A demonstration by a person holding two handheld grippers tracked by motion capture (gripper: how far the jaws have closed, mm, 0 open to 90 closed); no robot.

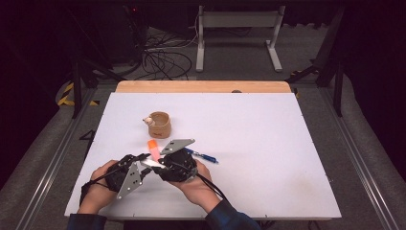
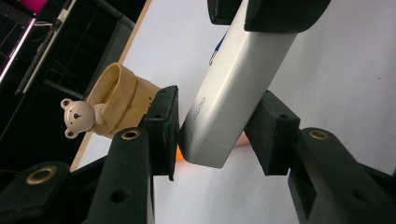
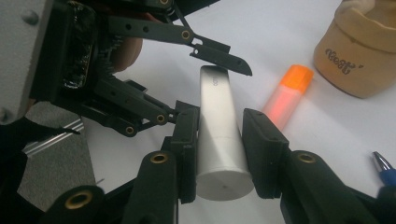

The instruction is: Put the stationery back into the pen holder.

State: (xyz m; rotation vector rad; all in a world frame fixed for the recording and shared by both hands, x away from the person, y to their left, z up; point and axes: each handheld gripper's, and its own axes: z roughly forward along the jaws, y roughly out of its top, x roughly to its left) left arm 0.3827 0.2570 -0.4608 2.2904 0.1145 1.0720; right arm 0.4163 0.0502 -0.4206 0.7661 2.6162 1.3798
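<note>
A silver-white tube point(image 1: 152, 163) with a flat round end hangs just above the table between my two grippers. My right gripper point(image 3: 219, 140) is shut on one end of it, a pad on each side. My left gripper point(image 2: 215, 130) comes in from the opposite side, and its pads lie against both sides of the tube's point(image 2: 238, 79) other end. In the high view the left gripper point(image 1: 143, 159) and right gripper point(image 1: 158, 165) meet tip to tip near the table's front left. An orange highlighter point(image 3: 287, 91) lies on the table just beyond the tube point(image 3: 217, 107).
A tan cup point(image 1: 159, 124) stands behind the grippers, with a small pale bear figure point(image 2: 79, 116) on its rim. A blue pen point(image 1: 203, 156) lies to the right of my right hand. The white tabletop point(image 1: 268, 143) stretches open to the right.
</note>
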